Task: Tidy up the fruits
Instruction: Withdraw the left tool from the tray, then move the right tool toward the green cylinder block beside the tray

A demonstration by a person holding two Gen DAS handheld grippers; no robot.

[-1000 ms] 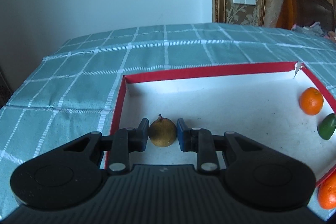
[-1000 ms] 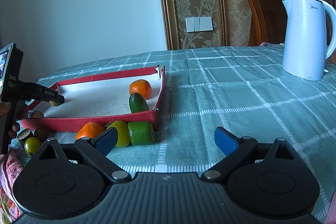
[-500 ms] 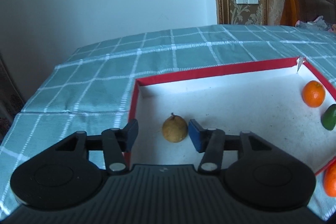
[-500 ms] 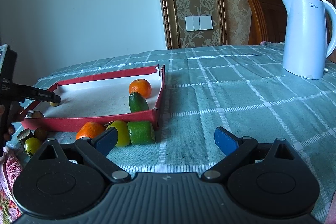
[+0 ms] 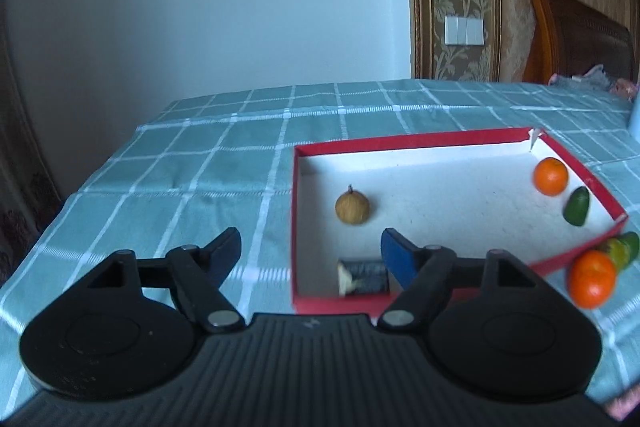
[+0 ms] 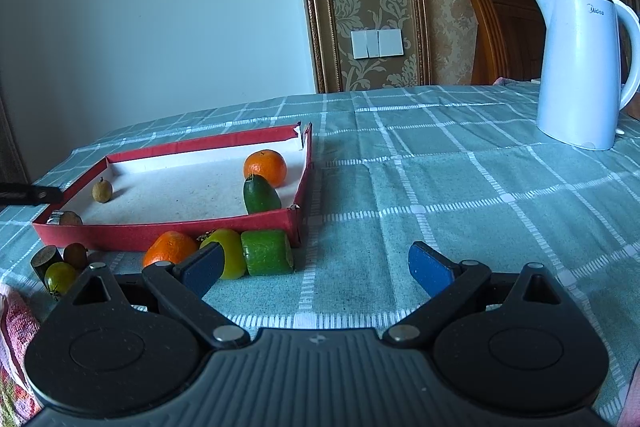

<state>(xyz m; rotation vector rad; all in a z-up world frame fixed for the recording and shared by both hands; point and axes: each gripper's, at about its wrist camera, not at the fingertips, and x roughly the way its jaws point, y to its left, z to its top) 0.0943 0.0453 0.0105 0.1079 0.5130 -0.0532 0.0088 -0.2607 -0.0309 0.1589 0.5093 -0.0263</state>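
We see small round tan-brown fruit with stem (image 5: 352, 209) alone on white floor of shallow red cardboard tray (image 5: 412, 139), 9 o'clock side. Orange tangerine (image 5: 551, 176) and dark green oval fruit (image 5: 577, 206) at tray's 3 o'clock wall. White electric kettle (image 6: 580, 71) well apart at 2 o'clock. Left gripper (image 5: 311, 254) tilted down, jaws opening, nothing between. Right gripper (image 6: 316, 266) spread, empty, above checked teal tablecloth (image 6: 460, 187).
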